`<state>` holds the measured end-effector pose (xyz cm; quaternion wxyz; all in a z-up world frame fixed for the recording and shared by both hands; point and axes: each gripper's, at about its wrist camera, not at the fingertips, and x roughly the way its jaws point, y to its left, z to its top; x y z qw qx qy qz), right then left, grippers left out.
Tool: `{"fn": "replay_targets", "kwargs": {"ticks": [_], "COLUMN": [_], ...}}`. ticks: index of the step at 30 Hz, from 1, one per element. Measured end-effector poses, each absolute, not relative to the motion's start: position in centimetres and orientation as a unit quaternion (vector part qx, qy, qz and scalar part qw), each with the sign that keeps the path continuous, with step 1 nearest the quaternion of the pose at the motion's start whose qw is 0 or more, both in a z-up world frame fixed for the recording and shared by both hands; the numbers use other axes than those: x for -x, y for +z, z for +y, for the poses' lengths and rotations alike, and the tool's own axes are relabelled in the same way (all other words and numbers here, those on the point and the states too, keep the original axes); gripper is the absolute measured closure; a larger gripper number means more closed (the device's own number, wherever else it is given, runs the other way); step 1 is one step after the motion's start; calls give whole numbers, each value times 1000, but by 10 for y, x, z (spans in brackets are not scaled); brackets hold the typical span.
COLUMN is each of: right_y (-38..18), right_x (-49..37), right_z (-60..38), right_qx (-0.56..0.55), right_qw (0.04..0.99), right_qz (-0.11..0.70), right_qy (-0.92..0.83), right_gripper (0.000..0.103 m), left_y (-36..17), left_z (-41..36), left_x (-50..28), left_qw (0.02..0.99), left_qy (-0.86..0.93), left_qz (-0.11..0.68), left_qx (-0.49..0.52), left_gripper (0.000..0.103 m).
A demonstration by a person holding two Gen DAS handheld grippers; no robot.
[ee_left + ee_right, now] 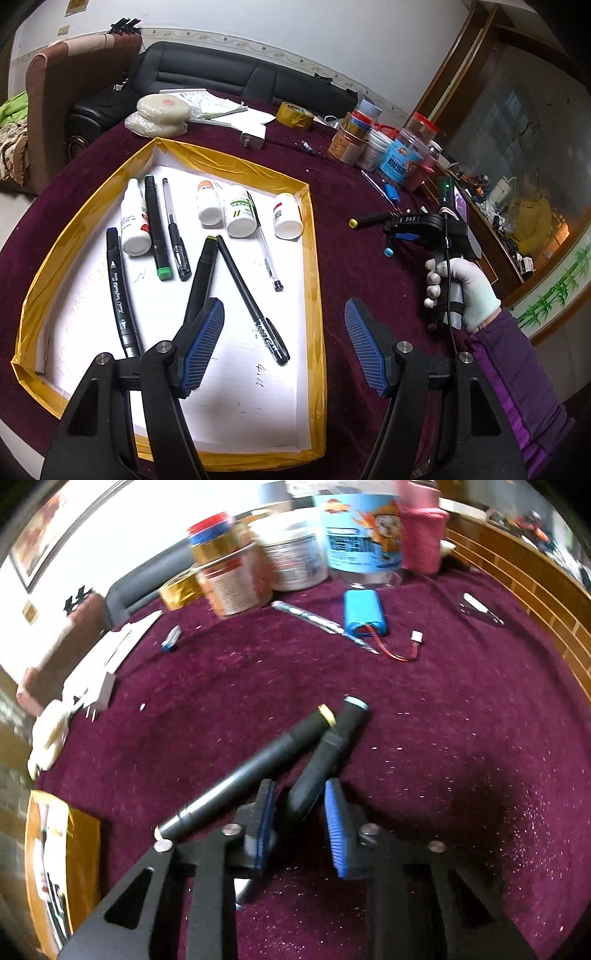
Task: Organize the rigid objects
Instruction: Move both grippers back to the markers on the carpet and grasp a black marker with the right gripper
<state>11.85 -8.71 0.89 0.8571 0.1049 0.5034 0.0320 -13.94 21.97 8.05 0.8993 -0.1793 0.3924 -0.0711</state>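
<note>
A white tray with a yellow taped rim holds several markers, pens and small white bottles. My left gripper hovers open over the tray's right part with nothing between its fingers. On the maroon cloth to the right lie two black markers, one yellow-ended and one blue-ended. My right gripper, held by a gloved hand, points down with its blue pads close against the blue-ended marker's lower barrel. The yellow-ended marker lies just outside the left finger.
Several jars and tubs crowd the far side of the table. A blue battery pack with red wire, a thin metal tool, a white plug and a gold tape roll lie on the cloth. The tray's corner shows at lower left.
</note>
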Motion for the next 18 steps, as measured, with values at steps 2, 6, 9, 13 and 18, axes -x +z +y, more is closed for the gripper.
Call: {"fn": "replay_targets", "kwargs": {"ticks": [2,6,9,13,18], "right_y": [10,10,10,9,22], "right_x": [-112,-91,-60,-8,27], "right_z": [-83,-82,-81,-77,-89], "right_qx": [-95,-104,-125,-139,-166], "right_qw": [856,843,830,820,818], "right_qz": [507,523,536,539,523], "right_qy": [44,69,93,132,173], "right_gripper": [85,88,89,88,88], "left_y": [80,79,79,82,86], "left_z": [218,217,215,209,192], "left_x": [139,139,140,141,139], "left_qw": [899,898,898,899,899], "left_qy": [-75,-79,-81,-87,-104], "left_qz": [394,394,394,393,396], "left_qx": [178,179,177,172,158], "left_gripper": [36,36,36,36,36]}}
